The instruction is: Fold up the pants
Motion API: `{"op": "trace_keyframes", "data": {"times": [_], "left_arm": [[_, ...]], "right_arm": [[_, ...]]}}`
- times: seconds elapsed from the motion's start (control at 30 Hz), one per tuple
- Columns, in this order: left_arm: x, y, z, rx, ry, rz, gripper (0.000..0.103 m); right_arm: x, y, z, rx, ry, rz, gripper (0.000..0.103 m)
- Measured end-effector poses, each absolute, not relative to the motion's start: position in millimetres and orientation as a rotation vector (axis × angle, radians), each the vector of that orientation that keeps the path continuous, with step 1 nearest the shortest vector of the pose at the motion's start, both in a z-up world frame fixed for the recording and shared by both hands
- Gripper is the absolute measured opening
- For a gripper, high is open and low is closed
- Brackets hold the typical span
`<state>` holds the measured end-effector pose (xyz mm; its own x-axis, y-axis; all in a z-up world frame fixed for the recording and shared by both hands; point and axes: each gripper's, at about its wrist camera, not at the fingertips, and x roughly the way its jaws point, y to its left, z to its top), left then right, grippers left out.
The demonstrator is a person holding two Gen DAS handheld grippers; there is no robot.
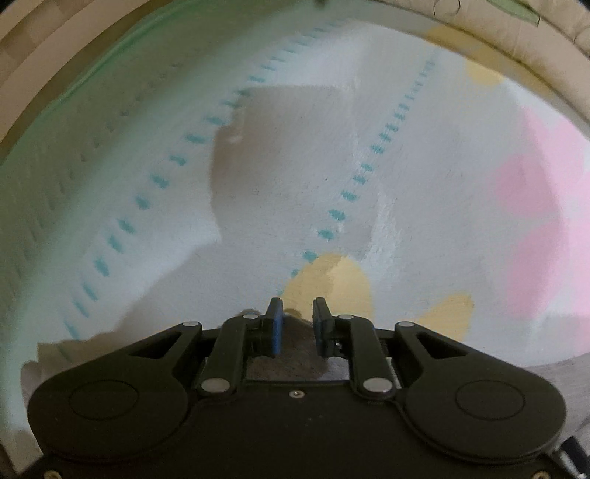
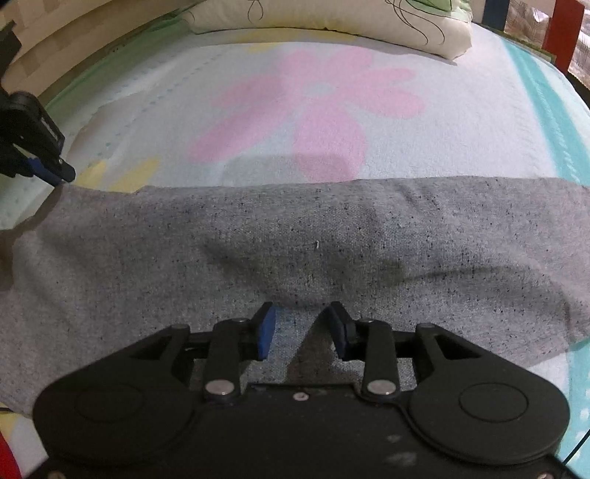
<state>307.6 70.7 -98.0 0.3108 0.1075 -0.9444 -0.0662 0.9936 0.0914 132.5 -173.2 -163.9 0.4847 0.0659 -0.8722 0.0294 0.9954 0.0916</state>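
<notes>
The grey speckled pants lie folded in a wide band across the bed, filling the middle of the right wrist view. My right gripper hovers low over their near part, jaws apart, nothing between them. My left gripper has its jaws slightly apart with grey cloth under and between the pads; in the right wrist view it sits at the pants' far left corner, seemingly pinching it.
The bed sheet is pale blue with pink flowers, yellow patches and teal dotted lines. A cream pillow lies at the far end. A red post stands at the far right. A wooden bed frame runs along the left.
</notes>
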Motion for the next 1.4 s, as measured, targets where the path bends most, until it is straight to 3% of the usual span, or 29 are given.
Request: {"op": "trace_keyframes", "data": {"times": [0.13,0.43,0.47,0.5,0.53,0.7,0.8,1.03,1.1,1.27,1.4], "left_arm": [[310,65,-105,0.115,1.293,0.081,0.039],[304,63,-119,0.206,1.380,0.028,0.040],[303,65,-119,0.194,1.389,0.030,0.032],[302,67,-118,0.174,1.396,0.035,0.015],[300,69,-116,0.146,1.390,0.042,0.011],[285,76,-91,0.019,1.184,0.137,0.008],[284,78,-98,-0.023,1.157,0.165,0.007],[280,69,-119,0.002,1.100,0.215,0.011],[278,66,-109,0.039,1.117,0.197,0.021],[242,85,-65,0.018,1.061,0.164,0.025],[194,102,-59,0.039,1.099,0.176,0.026]], "right_arm": [[131,-183,-163,0.143,1.062,0.028,0.037],[133,-200,-167,0.168,1.058,0.035,0.038],[133,-199,-165,0.171,1.058,0.035,0.038],[133,-201,-165,0.174,1.057,0.036,0.038],[133,-199,-167,0.177,1.057,0.036,0.038],[133,-204,-167,0.197,1.055,0.039,0.038],[133,-205,-168,0.201,1.052,0.039,0.038],[132,-206,-170,0.203,1.038,0.043,0.038],[131,-206,-171,0.201,1.034,0.046,0.038],[129,-208,-170,0.220,1.032,0.047,0.038],[127,-209,-170,0.223,1.035,0.048,0.038]]}}
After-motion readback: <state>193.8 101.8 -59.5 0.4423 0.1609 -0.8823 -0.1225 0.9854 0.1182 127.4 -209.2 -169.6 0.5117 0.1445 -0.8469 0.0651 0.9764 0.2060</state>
